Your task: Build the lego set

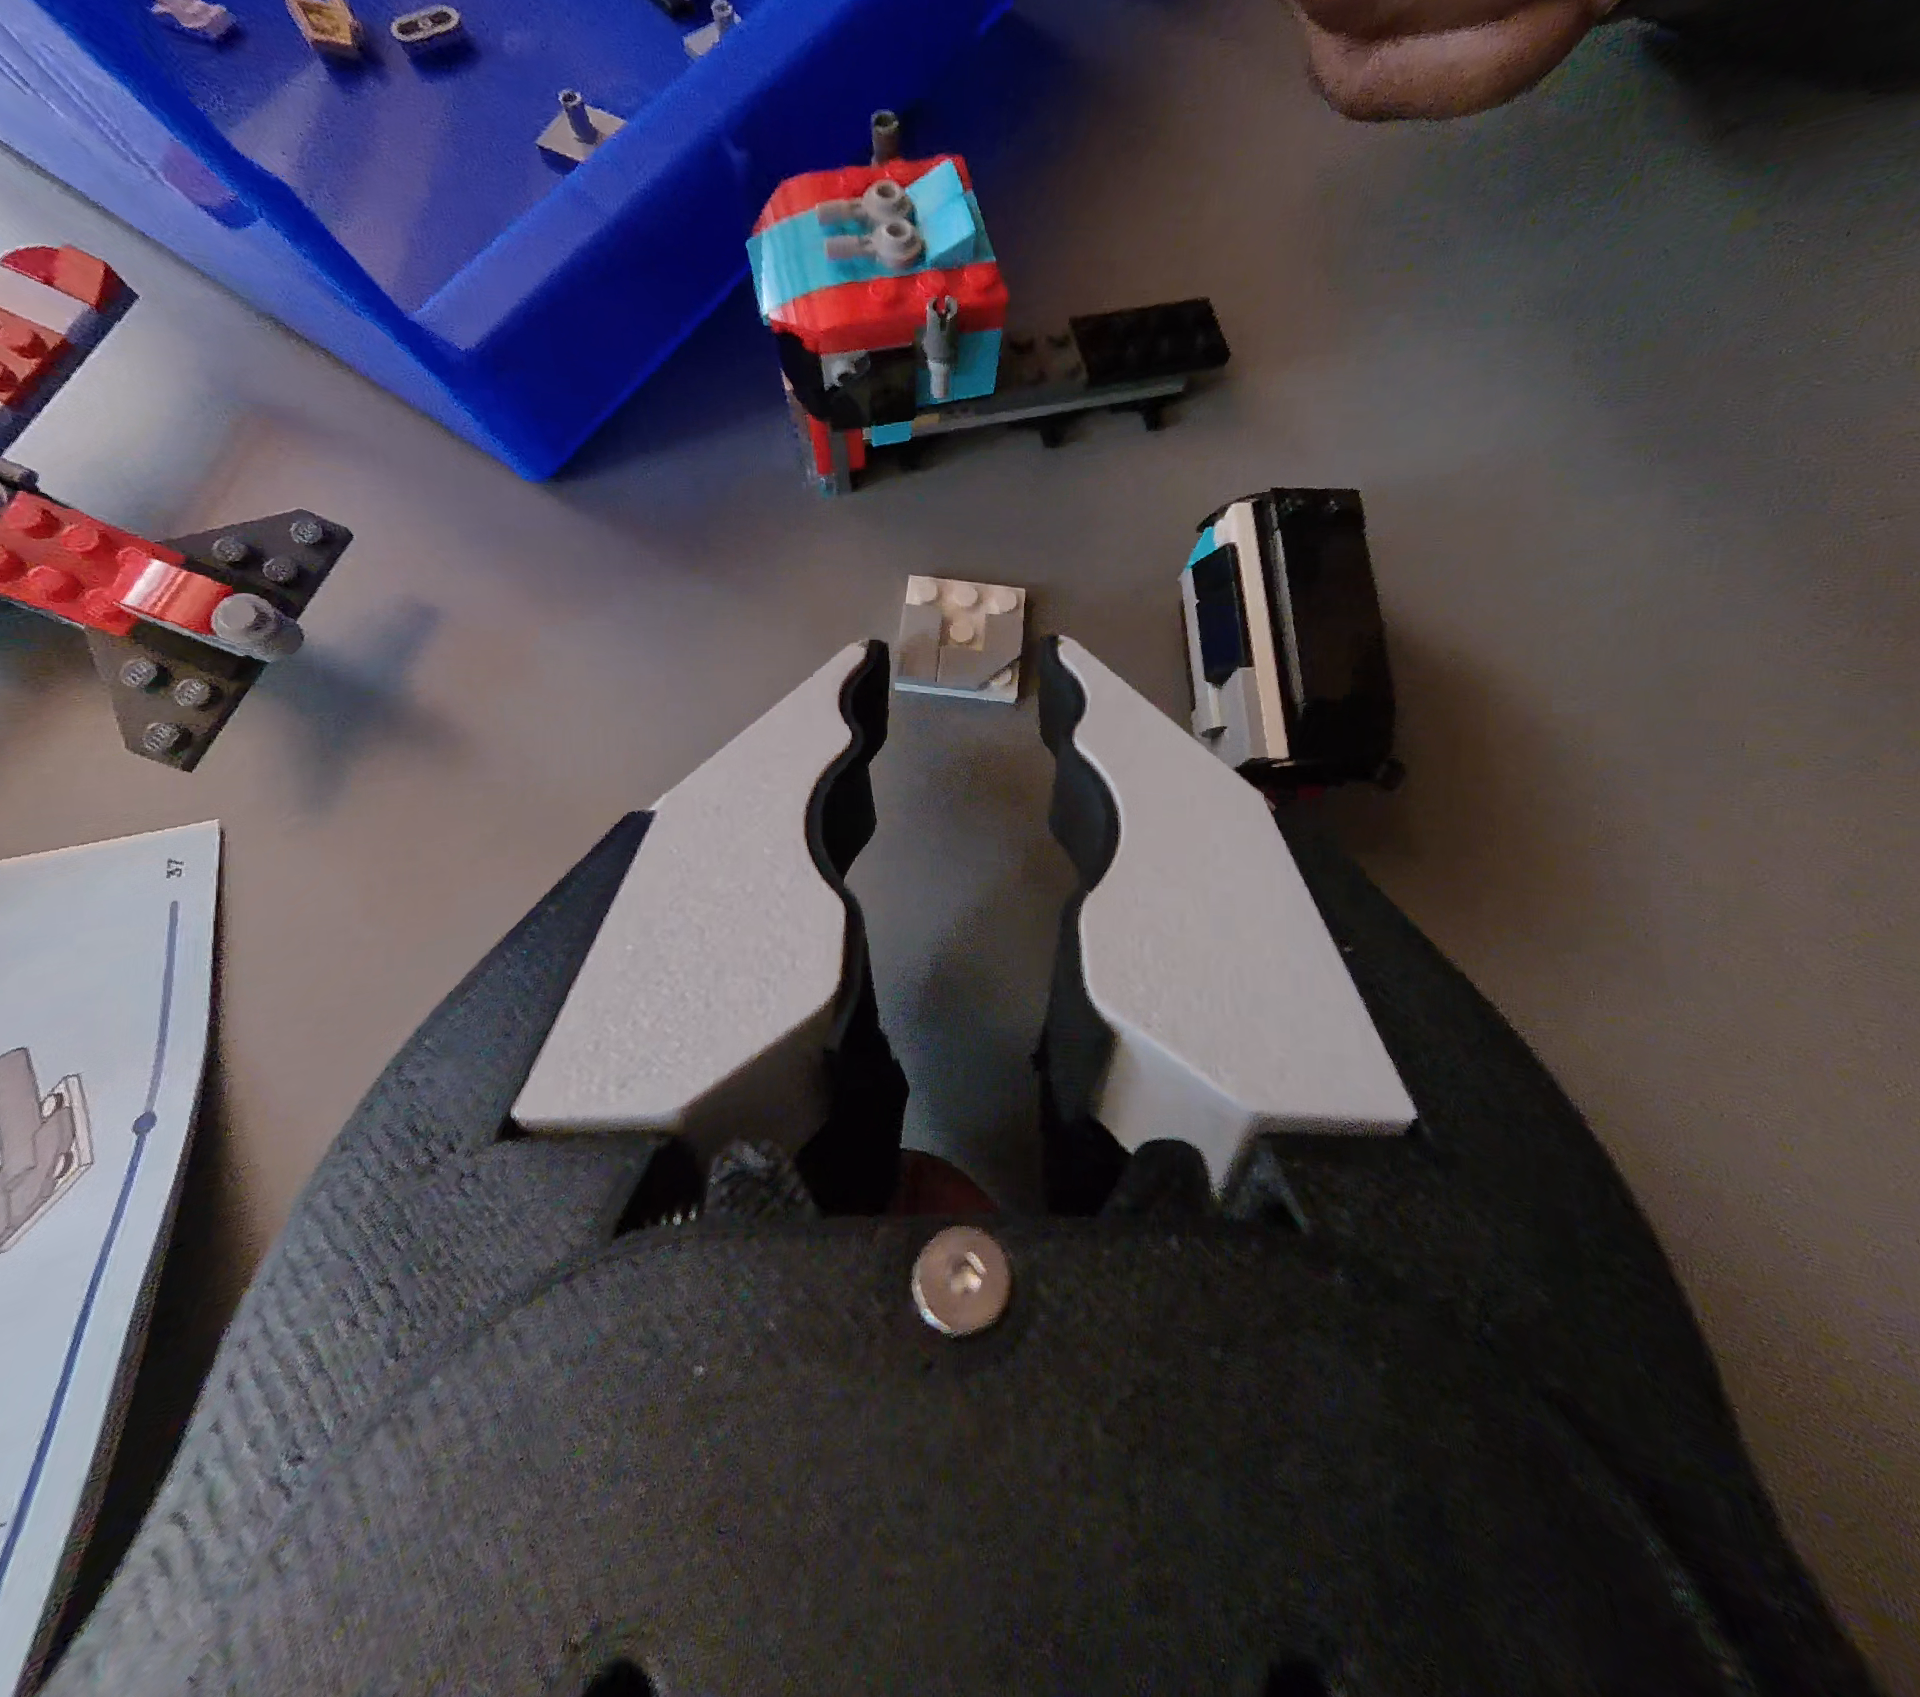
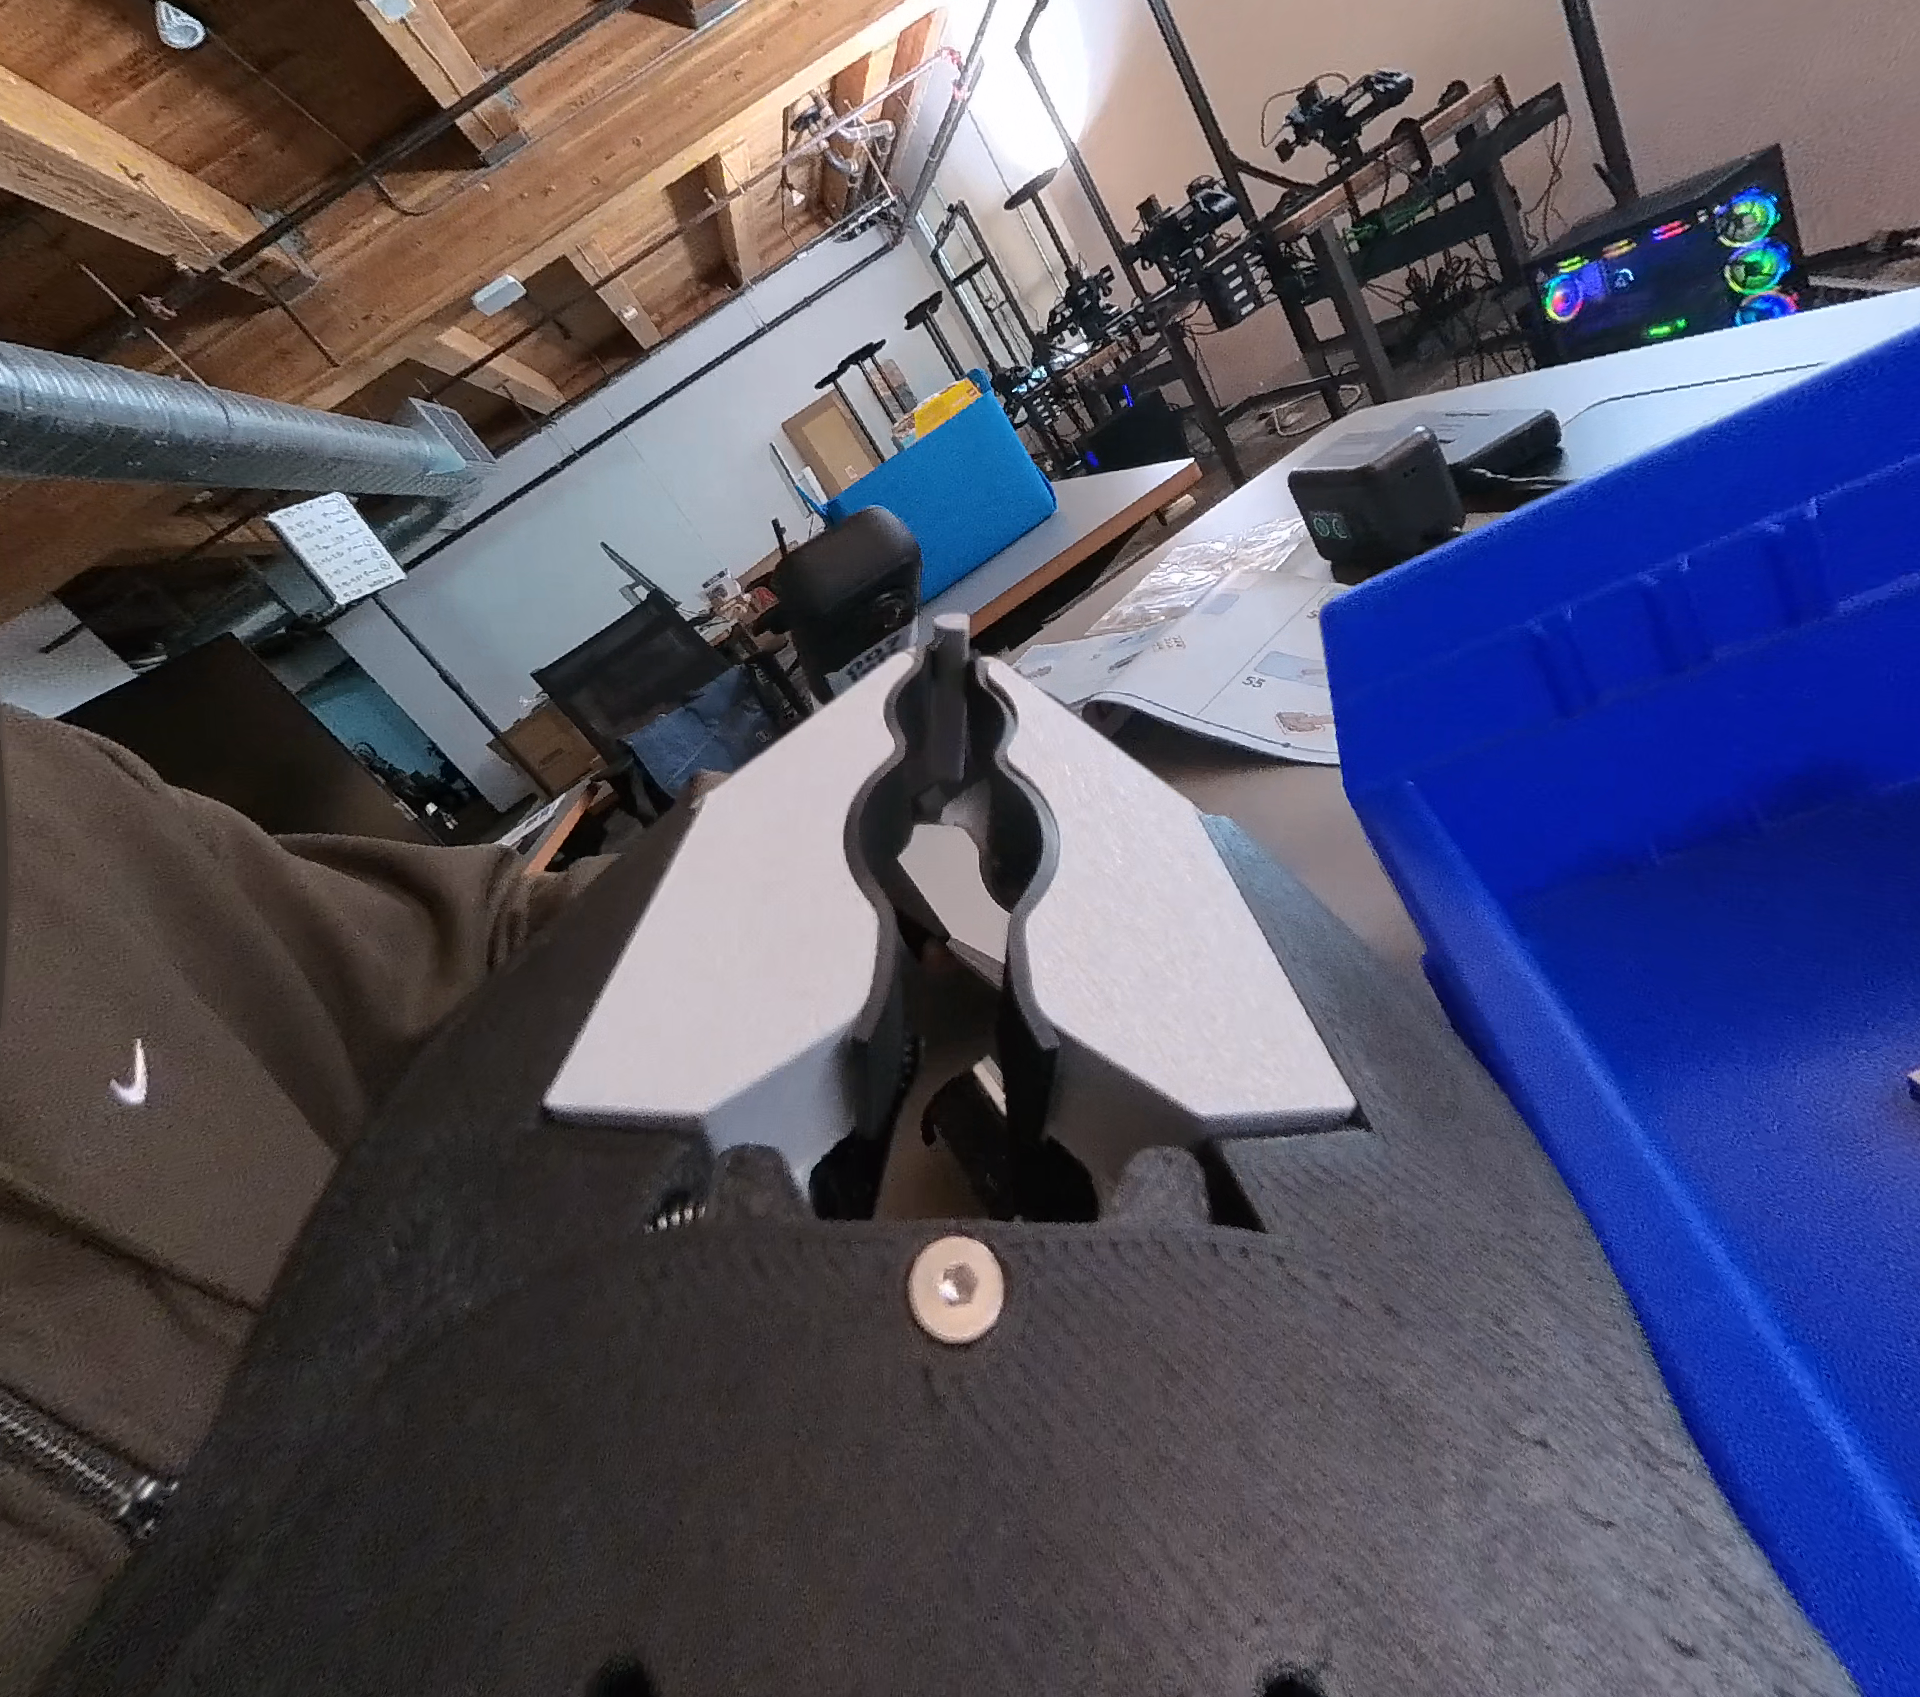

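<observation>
here the left gripper (image 1: pixel 964 660) tilts down, parted over a grey plate (image 1: pixel 961 637); the right gripper (image 2: pixel 951 691), raised, clamps a grey pin (image 2: pixel 949 691).

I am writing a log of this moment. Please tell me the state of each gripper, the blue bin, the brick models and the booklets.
Left gripper: open, flanking small grey plate.
Right gripper: shut on thin grey bar, pointing up.
Blue bin: open, few small parts inside.
Red and turquoise model: standing on table.
Black and white model: lying on table.
Left booklet: open.
Far booklet: open.

Bin (image 1: pixel 582 359) far left, brick model (image 1: pixel 883 297) beside it, small plate (image 1: pixel 961 639) nearer, booklet (image 1: pixel 94 1076) near left
</observation>
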Tool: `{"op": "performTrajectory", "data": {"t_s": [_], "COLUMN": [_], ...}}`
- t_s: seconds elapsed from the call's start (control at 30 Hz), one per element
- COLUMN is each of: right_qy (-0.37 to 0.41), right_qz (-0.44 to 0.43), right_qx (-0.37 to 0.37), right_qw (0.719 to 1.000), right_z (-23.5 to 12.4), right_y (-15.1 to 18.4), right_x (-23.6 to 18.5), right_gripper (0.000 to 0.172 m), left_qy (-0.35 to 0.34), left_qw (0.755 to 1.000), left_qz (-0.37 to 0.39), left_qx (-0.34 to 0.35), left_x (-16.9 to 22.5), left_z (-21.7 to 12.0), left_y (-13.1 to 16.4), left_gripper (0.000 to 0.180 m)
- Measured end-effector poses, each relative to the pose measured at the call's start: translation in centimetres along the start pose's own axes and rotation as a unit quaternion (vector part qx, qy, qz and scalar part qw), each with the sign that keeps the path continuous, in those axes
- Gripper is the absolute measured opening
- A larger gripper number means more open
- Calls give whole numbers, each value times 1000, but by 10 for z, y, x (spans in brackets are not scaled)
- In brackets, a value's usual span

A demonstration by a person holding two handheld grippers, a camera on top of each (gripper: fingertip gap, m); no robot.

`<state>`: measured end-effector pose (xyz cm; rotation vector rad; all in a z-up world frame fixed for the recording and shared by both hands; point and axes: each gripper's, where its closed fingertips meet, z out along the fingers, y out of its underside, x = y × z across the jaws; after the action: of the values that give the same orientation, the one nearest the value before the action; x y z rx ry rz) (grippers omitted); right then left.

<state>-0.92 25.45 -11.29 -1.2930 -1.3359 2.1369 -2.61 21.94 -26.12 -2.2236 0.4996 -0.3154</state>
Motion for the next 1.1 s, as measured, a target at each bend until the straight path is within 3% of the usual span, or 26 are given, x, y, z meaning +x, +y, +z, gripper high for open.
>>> {"op": "performTrajectory", "data": {"t_s": [0.27,0.47,0.7,0.93,1.1], "right_qy": [-8,-15,-34,-75,-93], "right_qz": [4,2,-11,-7,-14], "right_qx": [-13,-33,-83,-194,-302], "right_qw": [1000,999,996,978,949], "right_z": [1,5,12,19,27], "right_y": [6,17,36,80,138], "right_x": [-2,-5,-19,-63,-93], "right_gripper": [7,8,7,8,7], "left_qy": [-20,-22,-38,-24,-3], "left_qw": [999,999,999,998,997], "left_qz": [10,23,27,49,78], "left_qx": [-31,-31,2,36,25], "left_x": [-4,-2,1,30,55], "left_z": [7,8,-10,-56,-79], "left_y": [6,5,6,33,58], "left_gripper": [42,28,26,26,26]}}
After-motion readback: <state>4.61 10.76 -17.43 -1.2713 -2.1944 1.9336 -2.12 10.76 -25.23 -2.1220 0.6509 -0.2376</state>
